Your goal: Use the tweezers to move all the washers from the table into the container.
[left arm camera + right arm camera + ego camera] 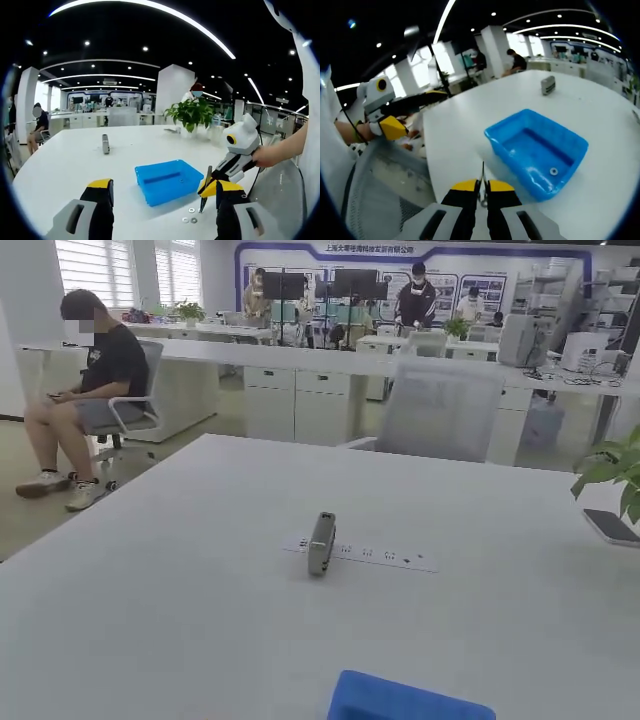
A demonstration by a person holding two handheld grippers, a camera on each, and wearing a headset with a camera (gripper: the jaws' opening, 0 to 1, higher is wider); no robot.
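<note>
Holding the tweezers (482, 174) pinched between the jaws of the right gripper (482, 187), which are drawn in to a narrow slit around the tool, we are pointing their thin tips down at the white worktop (460, 130), just beside the blue container (535, 150). In the left gripper view the tweezers are hanging nearly upright, with their tips just above three washers (190, 217) lying close together on the worktop near the container's front corner; whether the tips are touching any of them, we cannot tell. We are carrying the left gripper (162, 185) with its jaws spread wide and nothing between them, facing the container's long side. Another washer (553, 171) is lying on the container's floor, close to one wall. Beyond the container a small grey device (320, 543) is standing on the worktop beside a flush row of sockets (380, 556). A dark phone (610, 527) is lying near the worktop's right edge, under the leaves of a plant (612, 472). Across the room a seated person (95, 390) is bending over something held in both hands.
</note>
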